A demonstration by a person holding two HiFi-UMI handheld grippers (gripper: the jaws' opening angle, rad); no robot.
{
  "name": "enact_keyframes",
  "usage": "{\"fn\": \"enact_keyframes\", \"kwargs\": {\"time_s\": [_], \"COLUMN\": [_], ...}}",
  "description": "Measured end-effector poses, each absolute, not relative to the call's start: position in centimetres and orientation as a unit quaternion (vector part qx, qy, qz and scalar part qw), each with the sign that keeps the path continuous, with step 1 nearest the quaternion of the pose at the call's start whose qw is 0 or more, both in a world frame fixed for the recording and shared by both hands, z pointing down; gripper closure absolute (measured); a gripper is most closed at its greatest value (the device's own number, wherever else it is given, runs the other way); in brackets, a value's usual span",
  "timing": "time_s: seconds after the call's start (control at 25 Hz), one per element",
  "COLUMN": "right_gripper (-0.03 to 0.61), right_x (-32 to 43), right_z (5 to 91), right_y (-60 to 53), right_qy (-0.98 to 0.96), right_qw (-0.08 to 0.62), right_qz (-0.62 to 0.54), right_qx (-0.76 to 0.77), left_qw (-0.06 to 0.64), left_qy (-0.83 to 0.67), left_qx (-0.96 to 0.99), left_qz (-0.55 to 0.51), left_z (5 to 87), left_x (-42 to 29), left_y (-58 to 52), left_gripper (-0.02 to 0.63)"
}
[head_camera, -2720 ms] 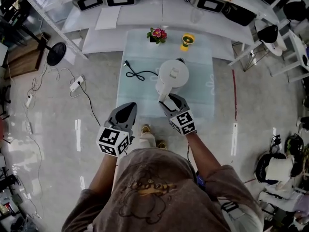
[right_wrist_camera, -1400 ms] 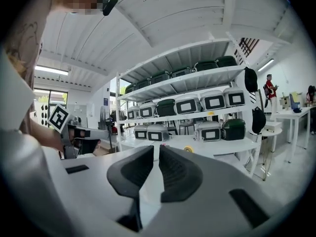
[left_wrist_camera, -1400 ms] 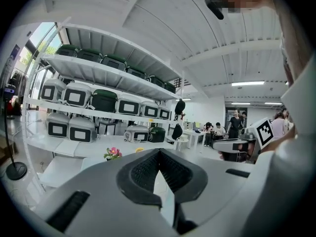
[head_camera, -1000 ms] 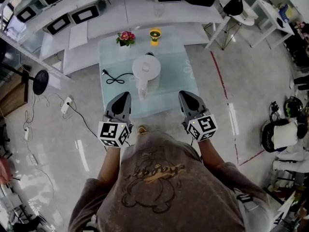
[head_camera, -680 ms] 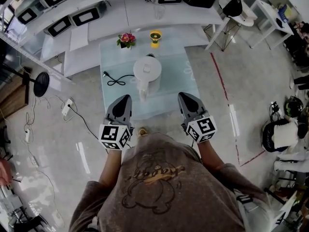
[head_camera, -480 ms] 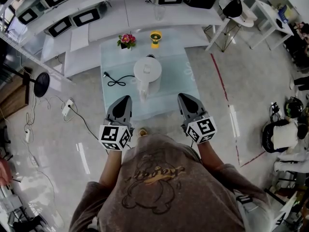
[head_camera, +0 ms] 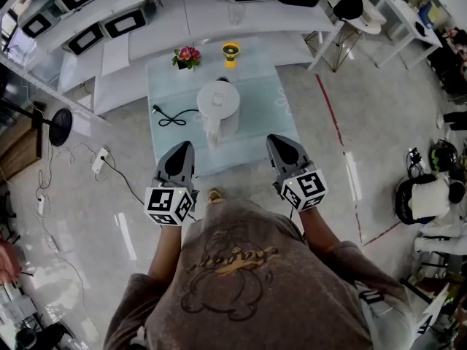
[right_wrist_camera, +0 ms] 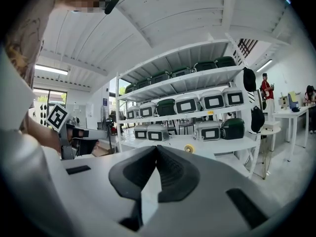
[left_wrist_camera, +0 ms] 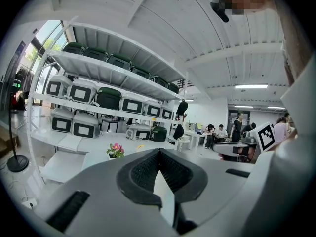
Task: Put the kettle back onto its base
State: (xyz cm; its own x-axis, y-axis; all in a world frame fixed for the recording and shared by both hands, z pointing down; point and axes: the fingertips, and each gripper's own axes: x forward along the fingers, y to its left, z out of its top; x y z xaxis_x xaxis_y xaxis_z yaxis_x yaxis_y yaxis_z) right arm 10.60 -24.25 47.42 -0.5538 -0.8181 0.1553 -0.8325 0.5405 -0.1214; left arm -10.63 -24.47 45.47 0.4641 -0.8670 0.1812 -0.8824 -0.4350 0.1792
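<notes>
The white kettle stands upright in the middle of the glass table, handle toward me. Its base is almost hidden beneath it; only a dark edge shows at the far side. A black cord runs from the kettle's left. My left gripper hovers over the table's near-left edge, shut and empty, its jaws together in its own view. My right gripper is at the near-right edge, also shut and empty. Both are well short of the kettle.
A small pot of pink flowers and a yellow object stand at the table's far edge. White shelving with cases runs behind. A fan and a power strip are on the floor at the left.
The right gripper, earlier at the kettle's handle, has let go and drawn back. Both grippers hold still by the table's near edge over the last second; the view shifted slightly.
</notes>
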Motion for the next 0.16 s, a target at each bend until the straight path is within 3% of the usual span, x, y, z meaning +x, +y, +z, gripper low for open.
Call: {"fn": "enact_keyframes", "kwargs": {"time_s": [0.16], "right_gripper": [0.578], "right_x": [10.75], "right_z": [47.38], "right_y": [-24.37], "right_qy": [-0.877], "right_qw": [0.041], "right_qz": [0.089], "right_qx": [0.47], "left_qw": [0.127], "left_qy": [-0.517], "left_qx": [0.846], "left_qz": [0.032], "left_z": [45.58], "left_x": [-10.71], "left_y": [-24.46], "left_gripper": [0.594]}}
